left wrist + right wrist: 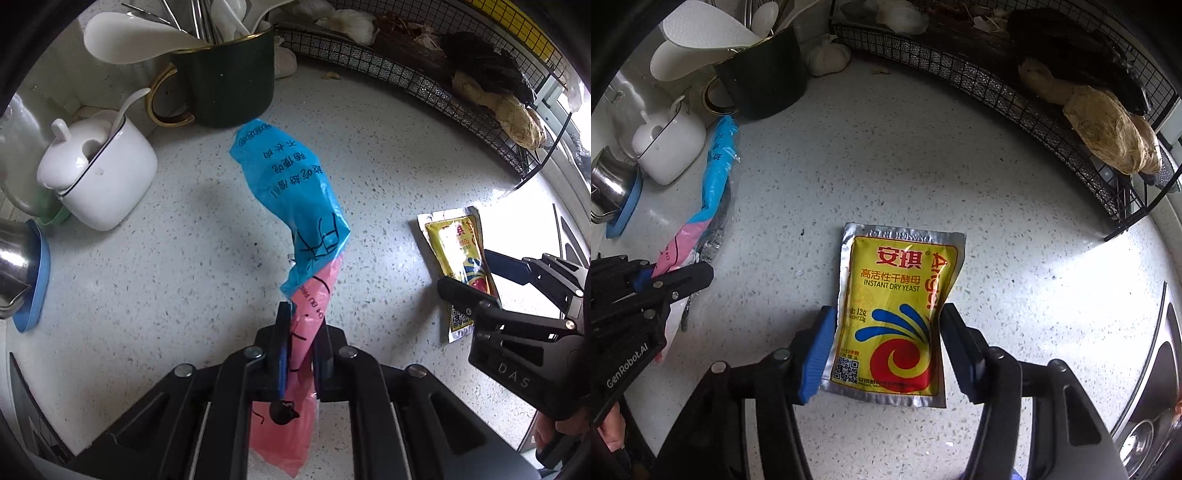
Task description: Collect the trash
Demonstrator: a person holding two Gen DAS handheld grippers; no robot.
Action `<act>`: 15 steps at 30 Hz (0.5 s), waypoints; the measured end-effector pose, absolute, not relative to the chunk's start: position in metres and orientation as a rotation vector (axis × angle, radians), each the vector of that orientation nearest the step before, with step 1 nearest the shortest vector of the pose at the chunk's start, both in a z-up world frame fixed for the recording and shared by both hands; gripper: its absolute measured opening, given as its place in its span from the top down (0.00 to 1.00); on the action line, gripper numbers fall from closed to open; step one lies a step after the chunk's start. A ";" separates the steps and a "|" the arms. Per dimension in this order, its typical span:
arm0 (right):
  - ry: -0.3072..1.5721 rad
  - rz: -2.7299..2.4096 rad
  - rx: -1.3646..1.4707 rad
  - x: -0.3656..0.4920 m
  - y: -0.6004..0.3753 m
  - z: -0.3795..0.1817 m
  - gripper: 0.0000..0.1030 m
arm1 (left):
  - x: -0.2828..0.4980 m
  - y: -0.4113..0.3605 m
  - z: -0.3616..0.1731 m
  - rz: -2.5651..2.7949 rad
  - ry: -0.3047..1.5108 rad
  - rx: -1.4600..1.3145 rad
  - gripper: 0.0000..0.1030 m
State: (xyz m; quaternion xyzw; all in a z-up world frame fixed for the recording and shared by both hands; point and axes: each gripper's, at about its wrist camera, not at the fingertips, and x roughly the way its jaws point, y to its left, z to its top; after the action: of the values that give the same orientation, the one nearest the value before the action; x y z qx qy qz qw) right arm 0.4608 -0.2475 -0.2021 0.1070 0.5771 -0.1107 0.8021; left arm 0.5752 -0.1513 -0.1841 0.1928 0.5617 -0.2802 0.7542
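A blue and pink plastic wrapper (295,206) sticks up from my left gripper (303,321), which is shut on its pink end; it also shows in the right wrist view (716,173). A yellow instant dry yeast packet (895,314) lies flat on the speckled counter (923,166). My right gripper (886,321) is open, with one finger on each side of the packet, close to its edges. The packet (456,251) and the right gripper (480,280) also show at the right of the left wrist view.
A dark green mug (229,77) with utensils stands at the back left, beside a white lidded jar (99,173) and a steel pot (11,266). A black wire rack (1052,110) holding ginger (1108,136) and garlic runs along the back right.
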 end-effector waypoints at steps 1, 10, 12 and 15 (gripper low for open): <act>1.232 -0.228 0.227 0.459 -0.246 -0.202 0.54 | 0.573 -0.149 -0.182 -0.595 1.218 0.427 0.92; 1.158 -0.069 0.269 0.426 -0.229 -0.179 0.66 | 0.521 -0.128 -0.152 -0.486 1.157 0.412 0.92; 1.133 -0.040 0.280 0.415 -0.224 -0.166 0.66 | 0.506 -0.122 -0.146 -0.465 1.145 0.409 0.92; 1.097 0.010 0.278 0.400 -0.214 -0.147 0.66 | 0.485 -0.108 -0.138 -0.429 1.135 0.400 0.92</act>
State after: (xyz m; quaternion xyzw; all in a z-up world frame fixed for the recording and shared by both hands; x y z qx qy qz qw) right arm 0.3998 -0.2137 -0.1467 0.1318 0.5198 0.0047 0.8441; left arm 0.4846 -0.1080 -0.1376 0.1867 0.5298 -0.2001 0.8028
